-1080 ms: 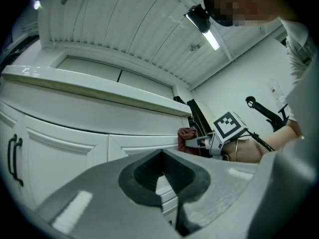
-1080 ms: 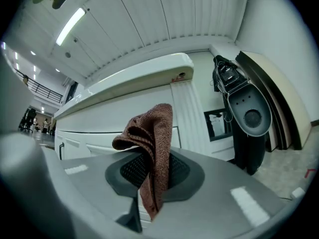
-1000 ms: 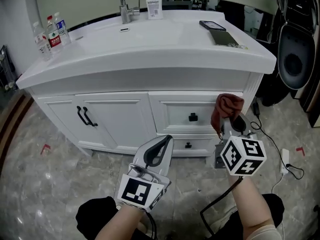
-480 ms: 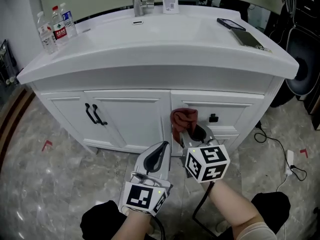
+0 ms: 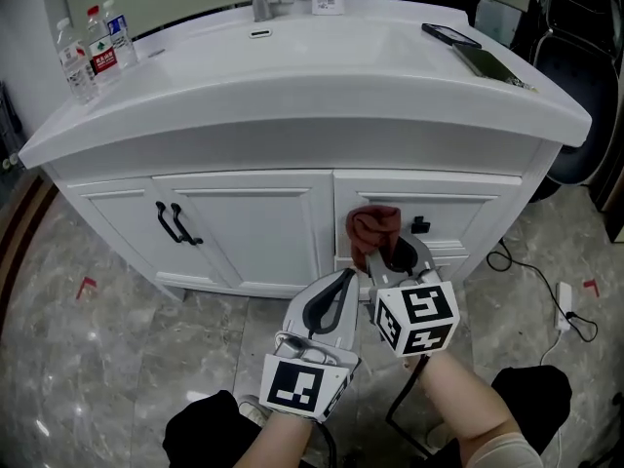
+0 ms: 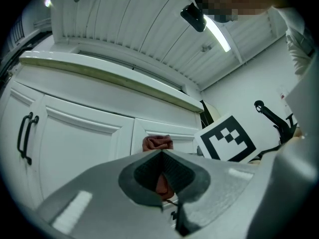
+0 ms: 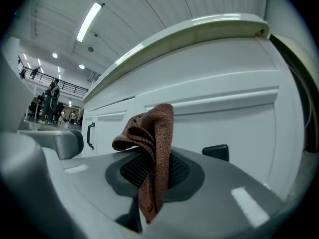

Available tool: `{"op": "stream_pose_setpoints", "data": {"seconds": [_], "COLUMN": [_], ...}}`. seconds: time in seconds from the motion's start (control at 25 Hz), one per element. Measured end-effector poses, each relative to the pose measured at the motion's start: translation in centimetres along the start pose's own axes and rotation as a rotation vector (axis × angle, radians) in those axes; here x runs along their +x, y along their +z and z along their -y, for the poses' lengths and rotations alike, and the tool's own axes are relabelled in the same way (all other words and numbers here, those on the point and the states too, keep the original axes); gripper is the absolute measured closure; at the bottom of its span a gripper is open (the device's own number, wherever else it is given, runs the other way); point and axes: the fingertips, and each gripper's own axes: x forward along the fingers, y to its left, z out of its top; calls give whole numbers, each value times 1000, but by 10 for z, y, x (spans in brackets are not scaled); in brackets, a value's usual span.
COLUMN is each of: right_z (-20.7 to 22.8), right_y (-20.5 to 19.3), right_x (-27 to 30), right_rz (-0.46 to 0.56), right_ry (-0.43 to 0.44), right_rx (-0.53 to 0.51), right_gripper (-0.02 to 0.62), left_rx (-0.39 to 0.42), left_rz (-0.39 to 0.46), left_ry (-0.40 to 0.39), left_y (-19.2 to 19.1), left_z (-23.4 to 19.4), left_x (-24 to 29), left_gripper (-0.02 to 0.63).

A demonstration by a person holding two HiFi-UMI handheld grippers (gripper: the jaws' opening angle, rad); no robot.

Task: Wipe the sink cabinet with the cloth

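Grey marbled floor [image 5: 97, 359] runs under a white sink cabinet [image 5: 244, 232], whose curved desk [image 5: 292, 76] fills the upper head view.

The right tongs [image 5: 395, 256] are clamped on a rust-brown cloth [image 5: 373, 224]. In the right gripper view the cloth [image 7: 152, 133] stands up out of the closed jaws in a loose bunch, with a short tail hanging below them. It sits in front of the left end of the top drawer, but I cannot tell whether it touches the paint. The left tongs [image 5: 331, 300] are closed on nothing, just beside the right pair at its 8 o'clock.

Likely troubles:
- The pinch takes only a narrow strip, so friction against the panel could drag the cloth out.
- If the bunch folds over, the bare jaw tips could scrape the paint.
- The black knob [image 5: 420, 225], at 3 o'clock from the cloth, could snag it on a rightward stroke.
- The two tongs are close enough to knock together on a leftward stroke toward the door handles [image 5: 171, 224] at 9 o'clock.
- A cable [image 5: 531, 281] on the floor at 4 o'clock could catch a knee.
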Motion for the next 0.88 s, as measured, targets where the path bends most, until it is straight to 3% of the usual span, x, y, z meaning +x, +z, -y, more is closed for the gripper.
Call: {"op": "stream_pose_setpoints", "data": {"seconds": [0.16, 0.88], "right_z": [24, 80], "right_y": [-1, 17], "right_x": [-8, -60], "right_rz": [-9, 21], "right_ry": [-54, -107], "right_rx": [-5, 15], "right_gripper": [514, 512], "left_rx": [15, 20], "left_rz": [-15, -35], "left_ry": [-9, -86], "left_y": [-6, -14], "left_z": [5, 43], "left_x": [4, 27], "left_gripper": [606, 606]}}
